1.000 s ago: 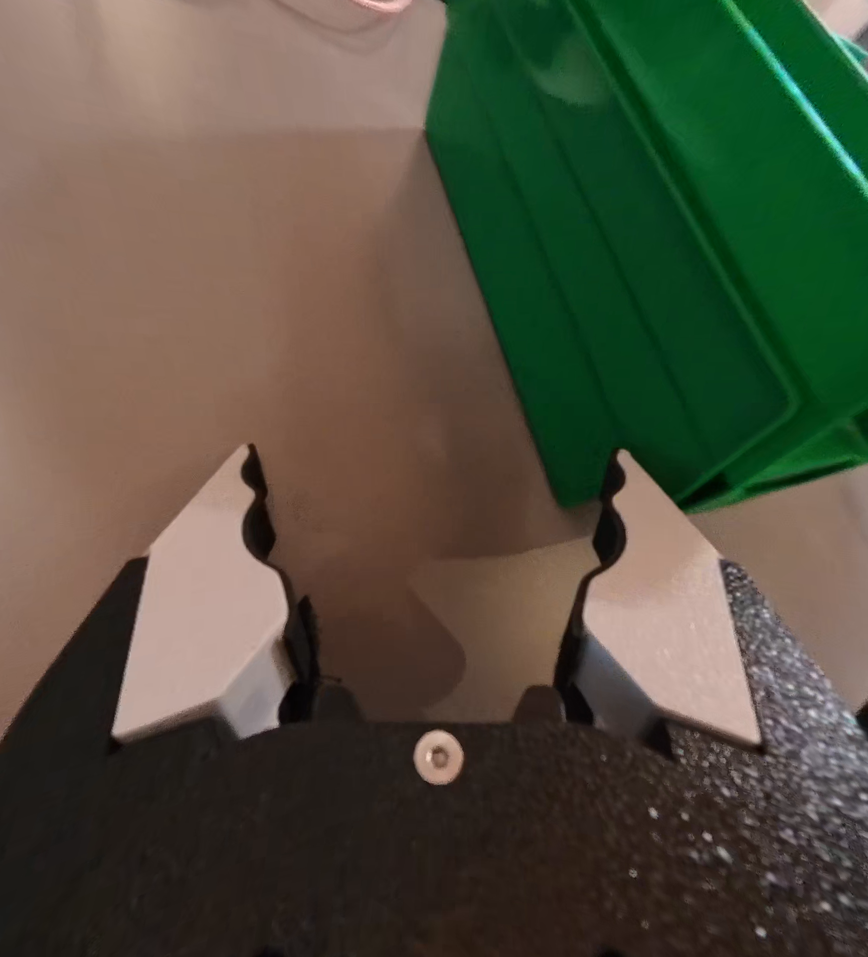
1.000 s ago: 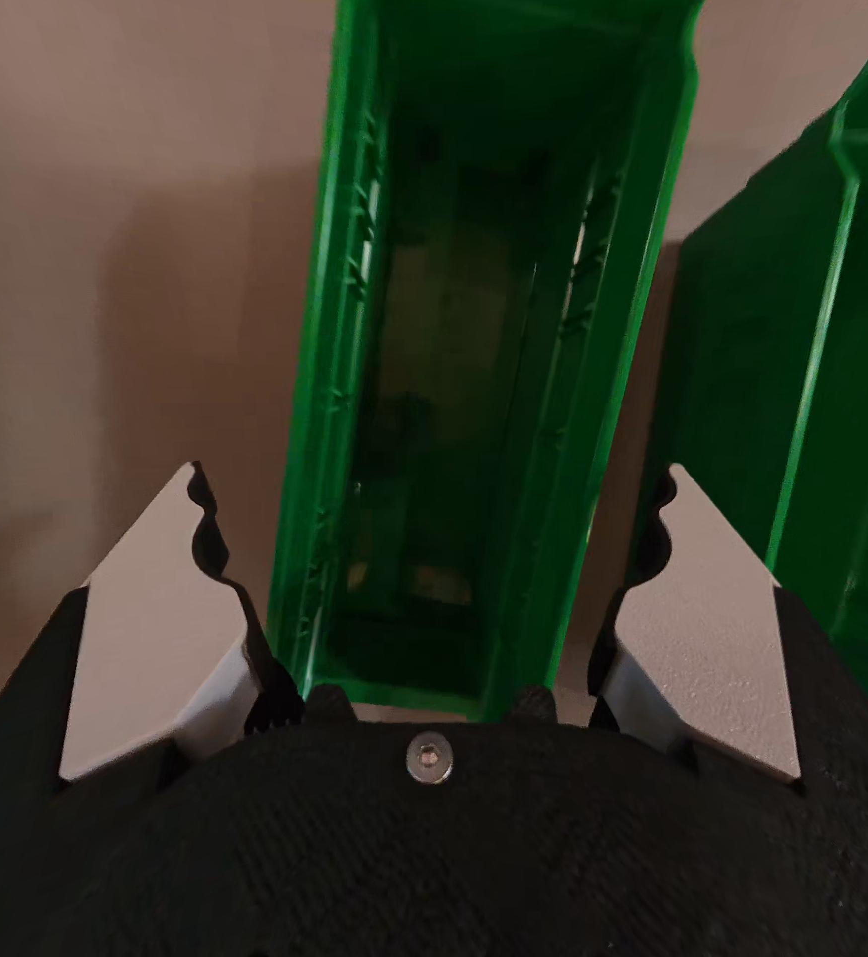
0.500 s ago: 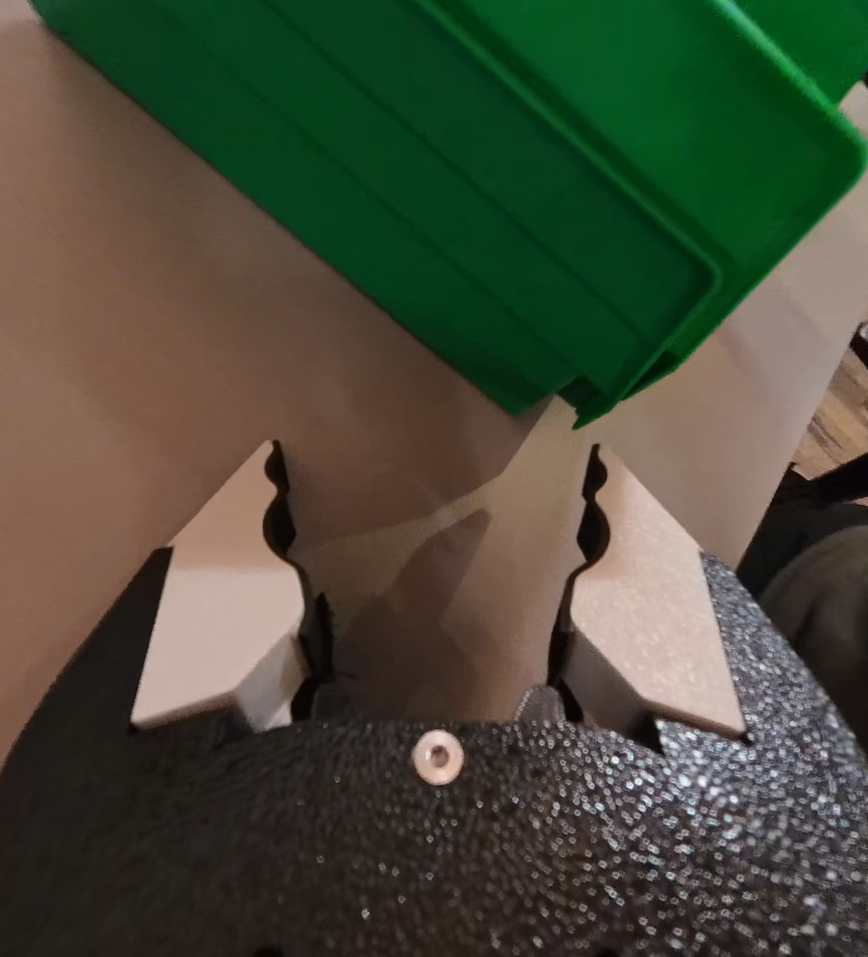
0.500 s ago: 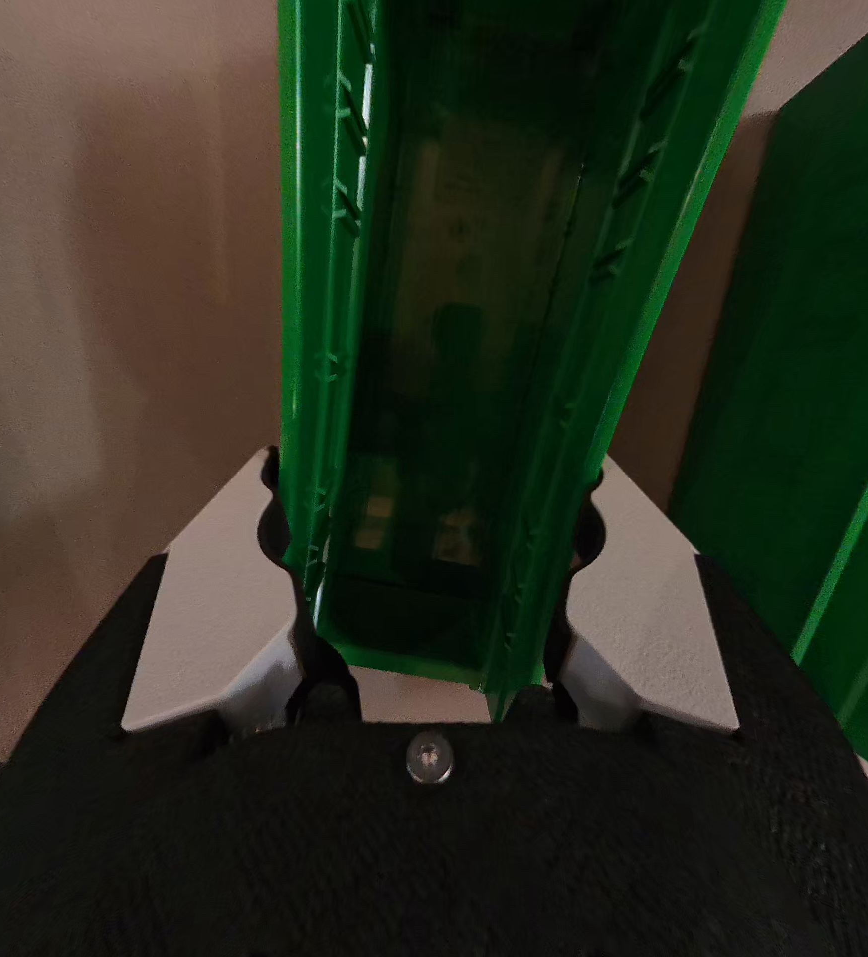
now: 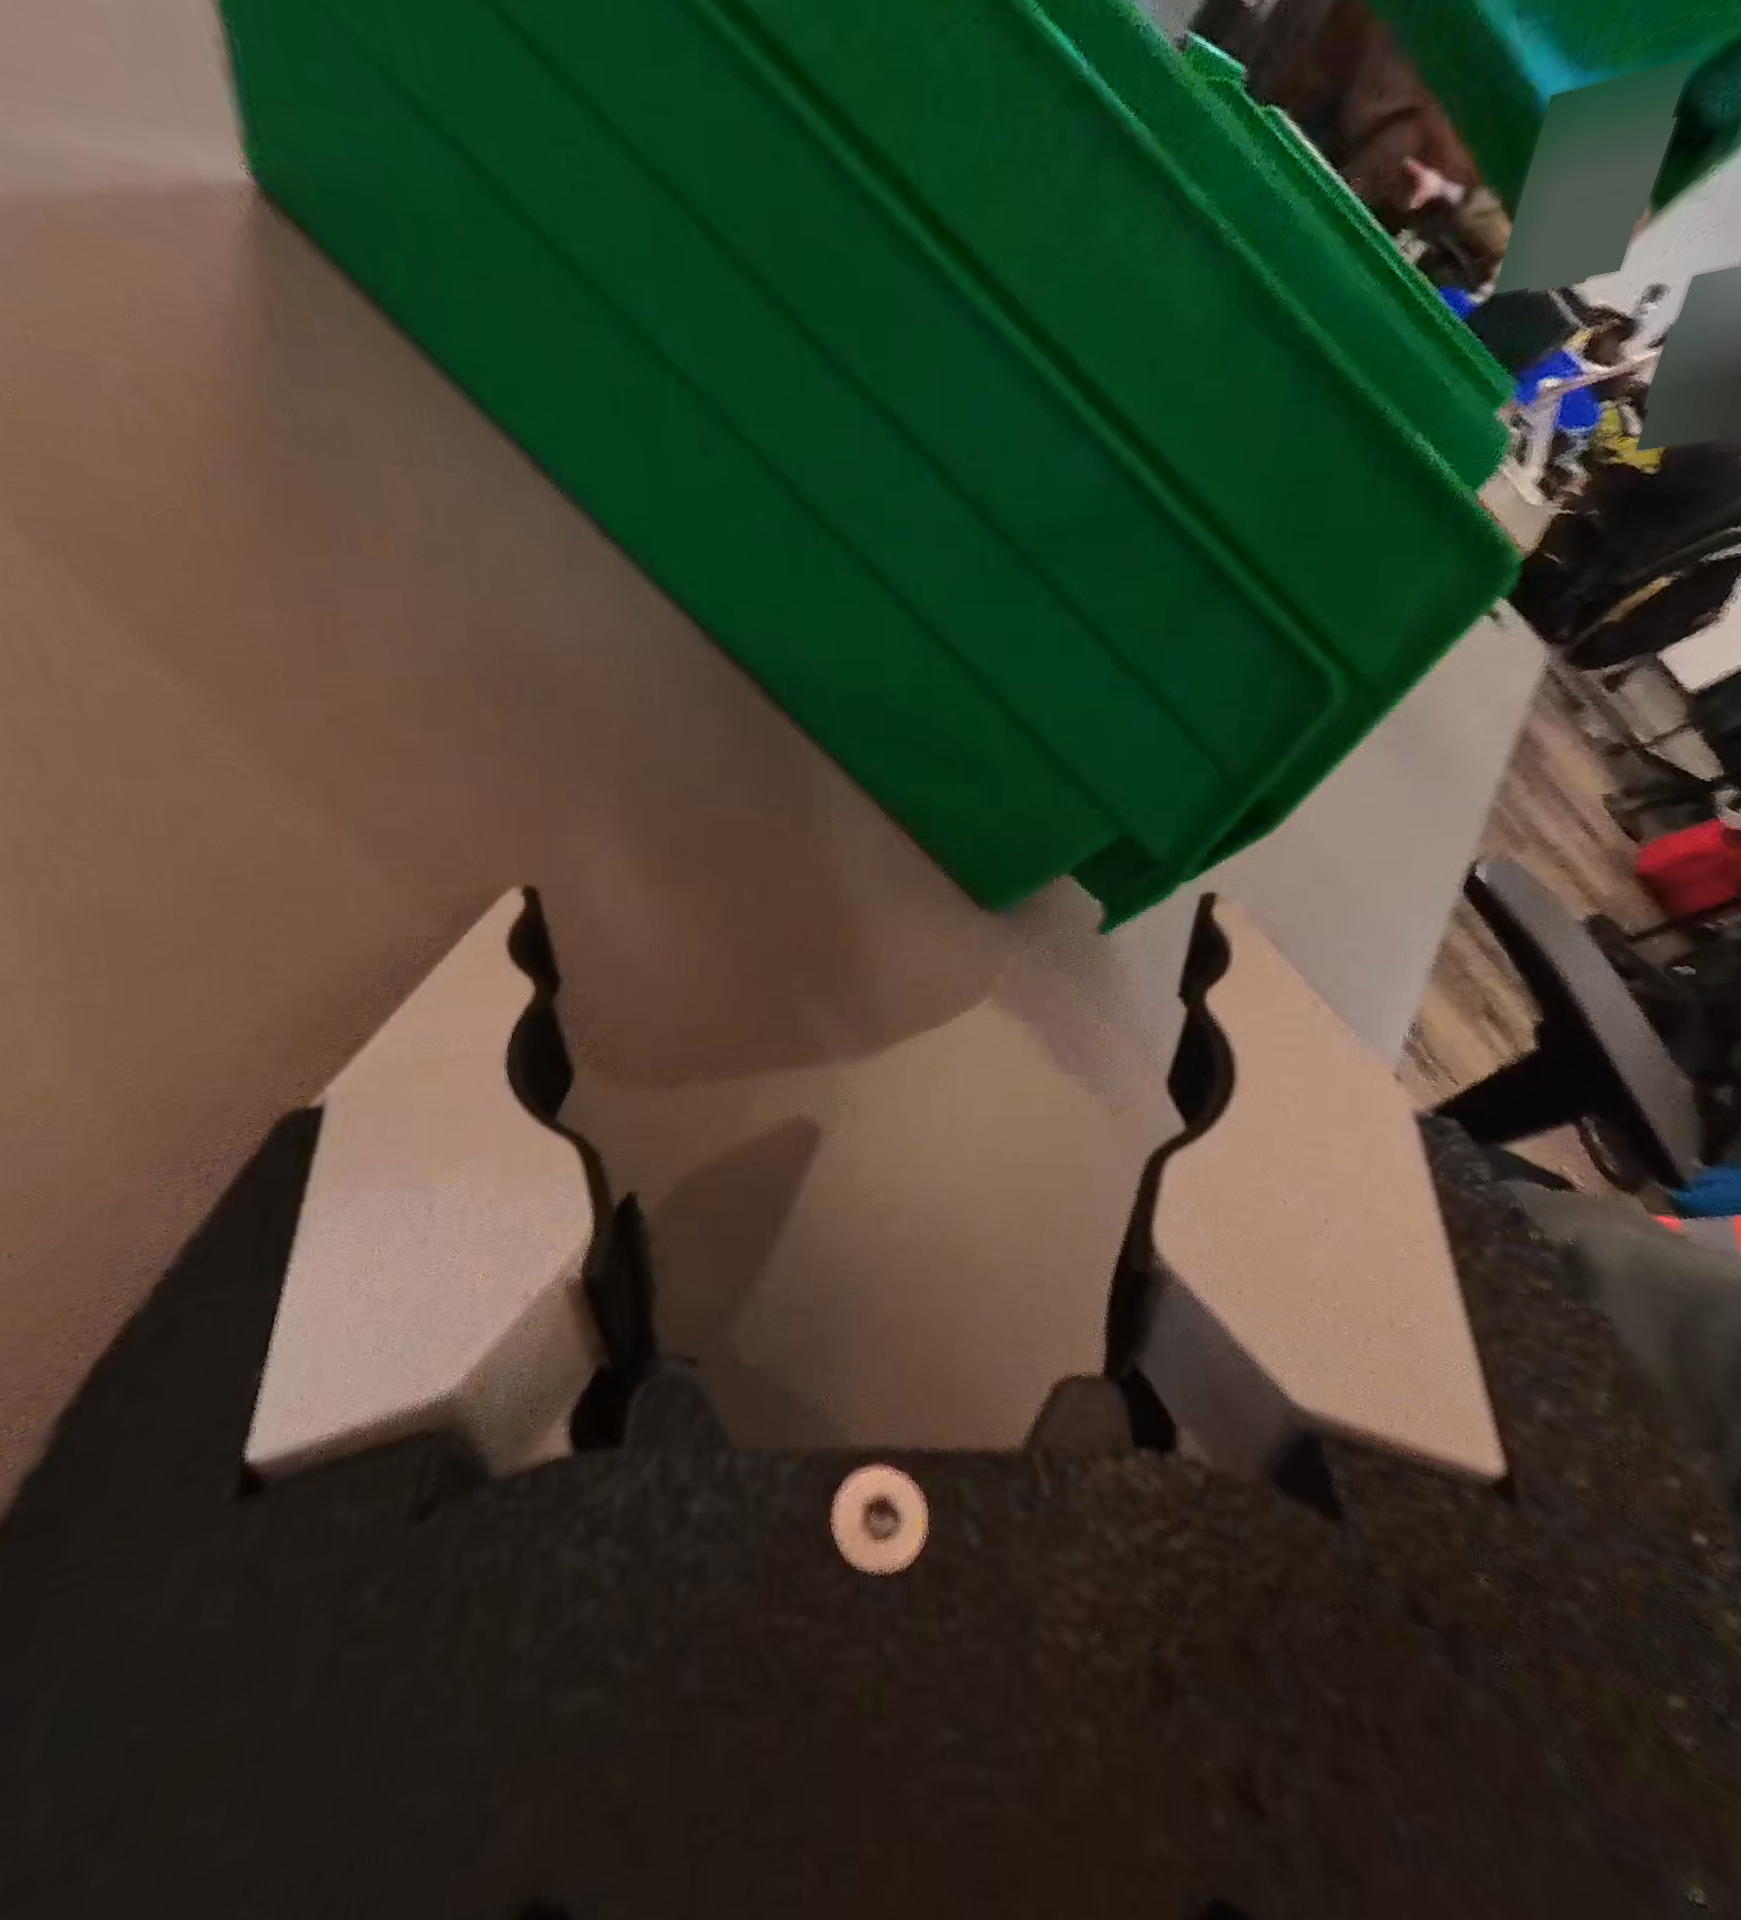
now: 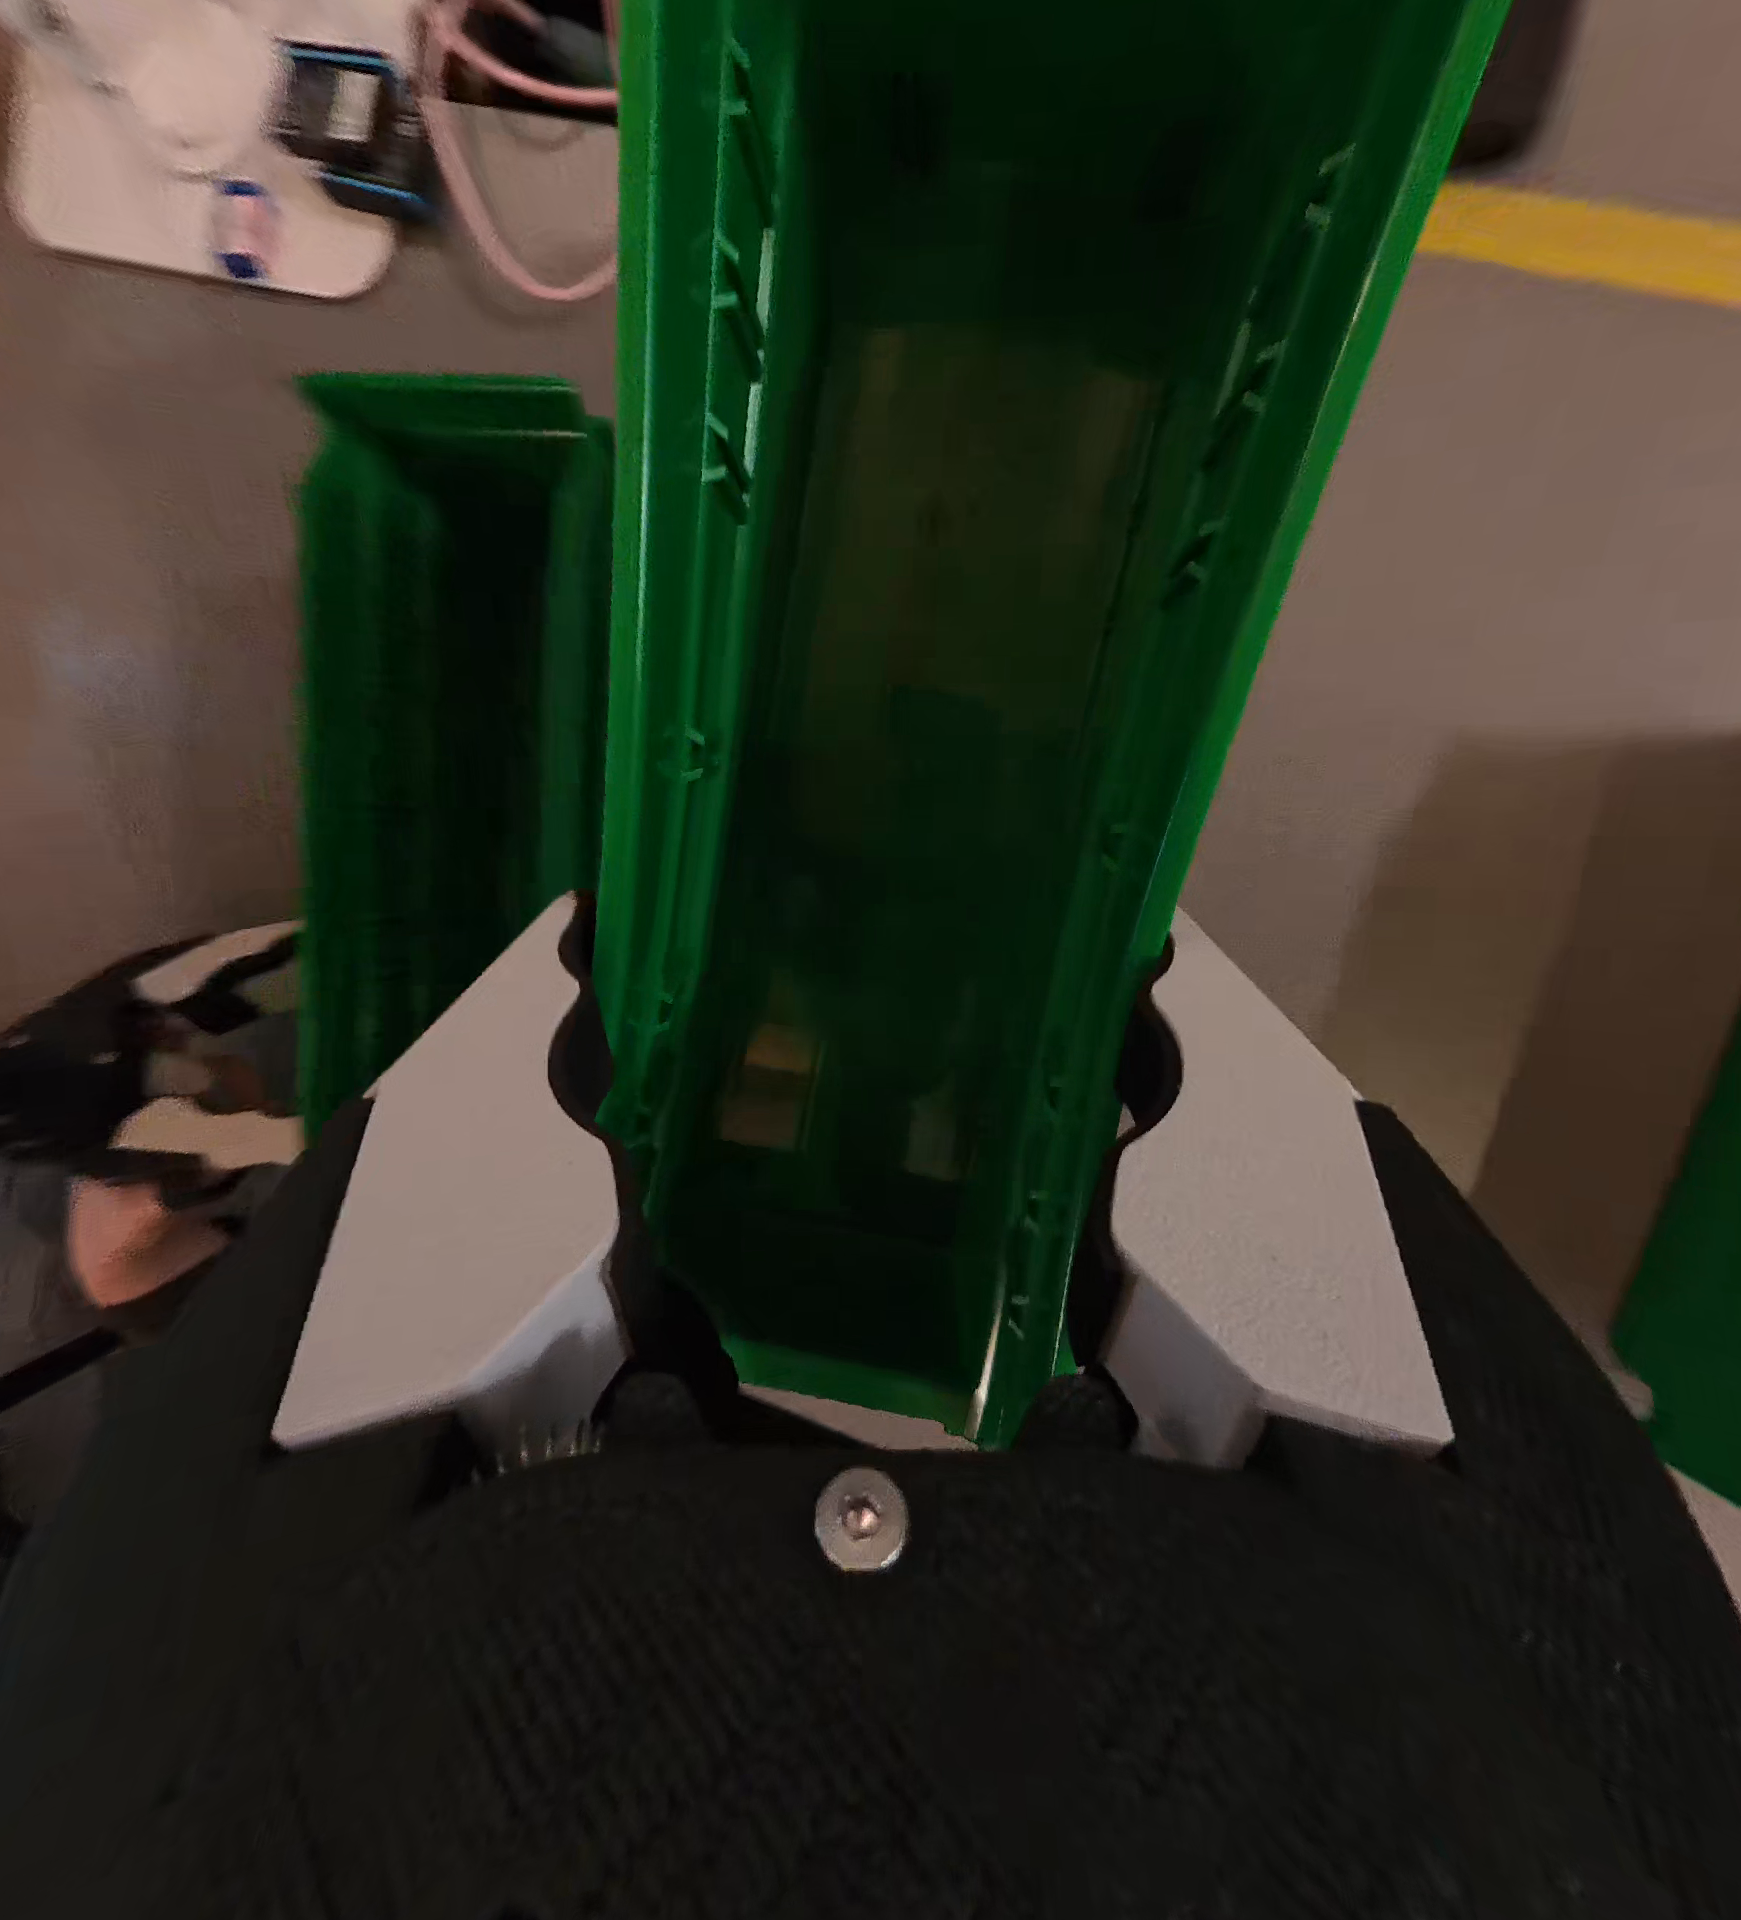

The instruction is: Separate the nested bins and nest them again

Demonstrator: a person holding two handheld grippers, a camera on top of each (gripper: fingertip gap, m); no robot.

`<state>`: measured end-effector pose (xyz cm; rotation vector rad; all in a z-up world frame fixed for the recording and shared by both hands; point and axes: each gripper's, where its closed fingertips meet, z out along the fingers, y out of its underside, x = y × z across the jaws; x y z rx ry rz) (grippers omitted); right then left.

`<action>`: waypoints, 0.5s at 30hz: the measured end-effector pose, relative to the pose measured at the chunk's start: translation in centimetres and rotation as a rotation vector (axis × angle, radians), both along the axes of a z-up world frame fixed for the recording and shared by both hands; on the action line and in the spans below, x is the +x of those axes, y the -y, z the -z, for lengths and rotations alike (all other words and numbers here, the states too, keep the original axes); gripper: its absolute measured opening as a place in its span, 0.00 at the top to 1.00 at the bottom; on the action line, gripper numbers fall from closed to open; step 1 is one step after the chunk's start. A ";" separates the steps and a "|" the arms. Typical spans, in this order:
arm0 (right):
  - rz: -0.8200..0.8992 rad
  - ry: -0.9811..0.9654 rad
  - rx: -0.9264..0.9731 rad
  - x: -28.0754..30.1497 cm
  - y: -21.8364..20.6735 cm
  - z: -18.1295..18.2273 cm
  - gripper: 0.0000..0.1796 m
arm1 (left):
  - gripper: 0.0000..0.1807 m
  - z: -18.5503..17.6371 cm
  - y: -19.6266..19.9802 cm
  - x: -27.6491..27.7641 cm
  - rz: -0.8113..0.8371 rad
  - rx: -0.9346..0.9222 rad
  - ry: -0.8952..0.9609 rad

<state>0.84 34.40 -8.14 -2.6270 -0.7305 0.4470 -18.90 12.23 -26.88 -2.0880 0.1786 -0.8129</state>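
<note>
Overhead, right claw (image 6: pixel 866 1049) clamps a green bin (image 6: pixel 980 644), top cropped; left claw (image 5: pixel 861 1023) gapes empty.

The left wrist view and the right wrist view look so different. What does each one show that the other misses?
Only the left wrist view shows the open, empty left gripper from behind, the outer ribbed side of the nested green bins and a cluttered room past the table edge. Only the right wrist view shows the right gripper clamped on a narrow green bin, seen from its open inside, plus a yellow floor line. Both show green bins and a pale table.
</note>
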 end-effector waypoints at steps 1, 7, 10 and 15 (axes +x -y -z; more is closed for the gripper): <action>-0.026 -0.005 0.004 -1.8 1.0 -1.0 0.43 | 0.35 0.0 0.1 0.7 0.028 -0.005 0.006; -0.160 -0.041 -0.063 -10.8 6.2 -2.1 0.42 | 0.27 -2.8 0.9 7.6 0.270 0.026 0.136; -0.202 -0.001 -0.093 -13.0 7.7 -0.8 0.42 | 0.20 -2.7 0.0 9.8 0.289 0.034 0.064; -0.219 0.117 -0.090 -13.6 7.9 1.6 0.42 | 0.16 -2.6 -0.9 13.1 0.350 0.053 0.043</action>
